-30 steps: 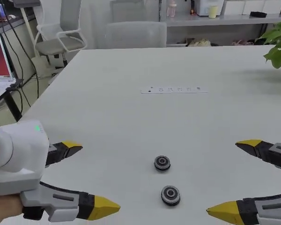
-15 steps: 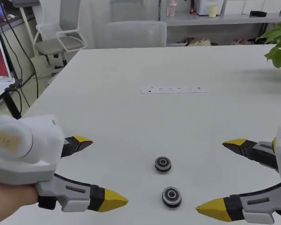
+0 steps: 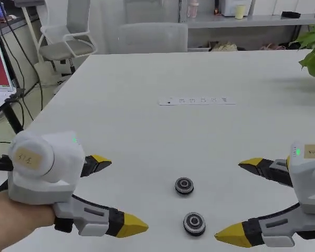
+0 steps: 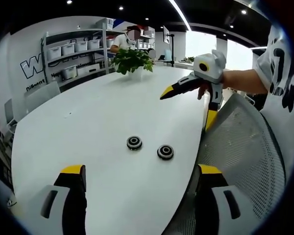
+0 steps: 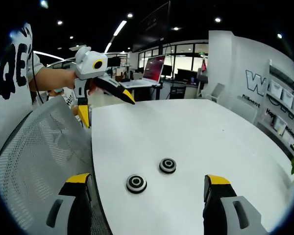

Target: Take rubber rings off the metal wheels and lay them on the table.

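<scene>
Two small metal wheels with black rubber rings lie flat near the table's front edge: the farther wheel (image 3: pixel 184 186) (image 4: pixel 134 142) (image 5: pixel 167 165) and the nearer wheel (image 3: pixel 194 223) (image 4: pixel 165 152) (image 5: pixel 136 183). My left gripper (image 3: pixel 118 194) (image 4: pixel 139 170) hovers open to their left, with nothing between its yellow-tipped jaws. On the opposite side my right gripper (image 3: pixel 235 199) (image 5: pixel 147 178) is open too and holds nothing. Each gripper faces the wheels across a gap. The right gripper (image 4: pixel 186 108) appears in the left gripper view, the left gripper (image 5: pixel 107 111) in the right gripper view.
A white power strip (image 3: pixel 196 100) lies mid-table beyond the wheels. A potted plant (image 3: pixel 313 50) stands at the far right. Office chairs (image 3: pixel 68 37) stand behind the white table (image 3: pixel 147 121). A mesh chair back (image 5: pixel 39 147) sits against the front edge.
Both grippers have moved inward toward the wheels, still open. The wheels lie where they were; the head camera has tilted slightly.
</scene>
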Tool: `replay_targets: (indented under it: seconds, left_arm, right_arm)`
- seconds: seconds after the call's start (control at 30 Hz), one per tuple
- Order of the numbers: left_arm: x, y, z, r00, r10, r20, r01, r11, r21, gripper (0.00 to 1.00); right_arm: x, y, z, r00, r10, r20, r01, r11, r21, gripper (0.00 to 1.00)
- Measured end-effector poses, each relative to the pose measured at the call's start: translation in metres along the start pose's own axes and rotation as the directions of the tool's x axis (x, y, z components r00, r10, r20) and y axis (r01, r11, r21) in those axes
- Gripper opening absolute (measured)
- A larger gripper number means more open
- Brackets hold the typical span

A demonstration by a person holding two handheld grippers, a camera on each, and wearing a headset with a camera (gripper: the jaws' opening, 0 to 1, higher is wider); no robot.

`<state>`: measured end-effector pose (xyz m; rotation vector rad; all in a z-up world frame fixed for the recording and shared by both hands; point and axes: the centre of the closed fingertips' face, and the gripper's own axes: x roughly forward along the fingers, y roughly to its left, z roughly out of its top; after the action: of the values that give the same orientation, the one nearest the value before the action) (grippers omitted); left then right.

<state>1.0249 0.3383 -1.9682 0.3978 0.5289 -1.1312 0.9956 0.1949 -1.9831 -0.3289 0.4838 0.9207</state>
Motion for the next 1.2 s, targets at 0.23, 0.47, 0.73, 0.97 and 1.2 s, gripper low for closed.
replay_targets:
  seconds: [0.23,0.47,0.73,0.97,1.2]
  left_arm:
    - [0.01,0.001,-0.004,0.9999,-0.016,-0.006,0.016,1.0,-0.001,0.87]
    - [0.02,0.001,-0.005,0.9993,-0.035,-0.014,0.035,0.999,0.007,0.86]
    - [0.028,-0.002,-0.007,0.9981,-0.058,-0.023,0.058,0.998,0.024,0.85]
    - [0.039,-0.007,-0.014,0.9958,-0.084,-0.037,0.086,0.995,0.05,0.8]
    - [0.05,-0.012,-0.015,0.9929,-0.111,-0.043,0.114,0.99,0.078,0.75]
  right_arm:
    - [0.011,0.001,-0.004,0.9992,0.035,-0.019,-0.036,0.999,-0.031,0.94]
    - [0.016,-0.001,-0.01,0.9978,0.058,-0.033,-0.06,0.996,-0.063,0.93]
    - [0.02,-0.005,-0.014,0.9972,0.072,-0.022,-0.073,0.994,-0.08,0.9]
    - [0.024,-0.006,-0.019,0.9966,0.08,-0.02,-0.082,0.993,-0.082,0.83]
    - [0.029,-0.006,-0.028,0.9953,0.093,-0.029,-0.095,0.991,-0.095,0.76]
